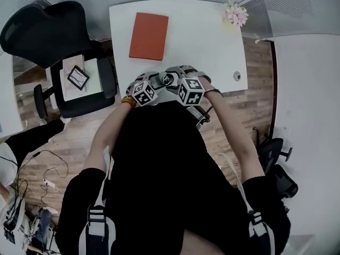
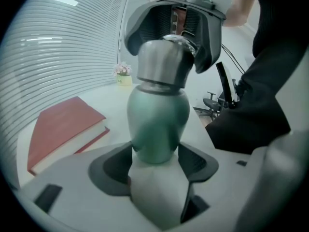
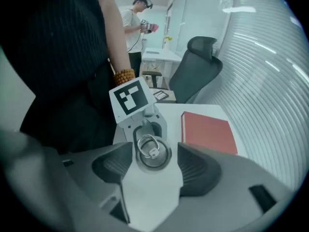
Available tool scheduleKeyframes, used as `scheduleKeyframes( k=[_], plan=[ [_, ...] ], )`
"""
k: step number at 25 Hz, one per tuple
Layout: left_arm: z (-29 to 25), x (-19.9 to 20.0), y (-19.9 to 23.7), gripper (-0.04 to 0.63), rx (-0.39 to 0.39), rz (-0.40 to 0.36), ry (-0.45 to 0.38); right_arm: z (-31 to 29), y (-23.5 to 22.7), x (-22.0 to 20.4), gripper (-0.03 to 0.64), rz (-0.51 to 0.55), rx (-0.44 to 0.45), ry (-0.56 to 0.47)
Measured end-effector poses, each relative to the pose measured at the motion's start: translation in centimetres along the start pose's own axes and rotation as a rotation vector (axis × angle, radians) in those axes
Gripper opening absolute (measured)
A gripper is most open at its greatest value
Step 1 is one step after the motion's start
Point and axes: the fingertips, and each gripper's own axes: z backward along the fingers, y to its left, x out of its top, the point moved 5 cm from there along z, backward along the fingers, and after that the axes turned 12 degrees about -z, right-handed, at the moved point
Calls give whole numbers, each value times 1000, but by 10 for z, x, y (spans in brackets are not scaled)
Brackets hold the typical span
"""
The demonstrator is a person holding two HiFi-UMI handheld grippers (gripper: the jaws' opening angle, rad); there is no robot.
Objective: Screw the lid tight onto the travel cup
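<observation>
The travel cup's green body (image 2: 159,115) stands upright above the white table's (image 1: 204,44) near edge, and my left gripper (image 2: 157,167) is shut on its lower part. Its silver lid (image 2: 164,62), with a ring pull on top (image 3: 153,152), sits on the cup's mouth. My right gripper (image 3: 154,167) comes down over the lid from above, a jaw on each side and a thin gap at each pad, so it stands open around it. In the head view both grippers (image 1: 156,84) (image 1: 176,78) meet at the cup (image 1: 168,79).
A red book (image 1: 149,28) lies on the table beyond the cup. A small flower pot (image 1: 235,15) stands at the far right corner. A black office chair (image 1: 58,47) is to the left of the table. Another person (image 3: 136,21) stands far behind.
</observation>
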Motion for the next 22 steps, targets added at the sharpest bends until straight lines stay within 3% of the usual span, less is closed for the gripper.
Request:
scheduleKeyframes(
  k=[4,12,14,17,22],
  plan=[
    [1,1,4,304,7,-8,-4,7,0,-9,325,-314,-22,-86],
    [1,0,5,304,17,-12,-8,-3,-3,1,332,-864,-291,-181],
    [1,0,5,302,17,-11,-7,-4,-4,2,268,-869,-330,-145],
    [1,-2,2,302,13,-7,-3,-5,-2,3,267,-762,-306,-103],
    [1,-2,5,301,8,-15,-3,-6,-2,4,265,-458,-188,-34]
  ],
)
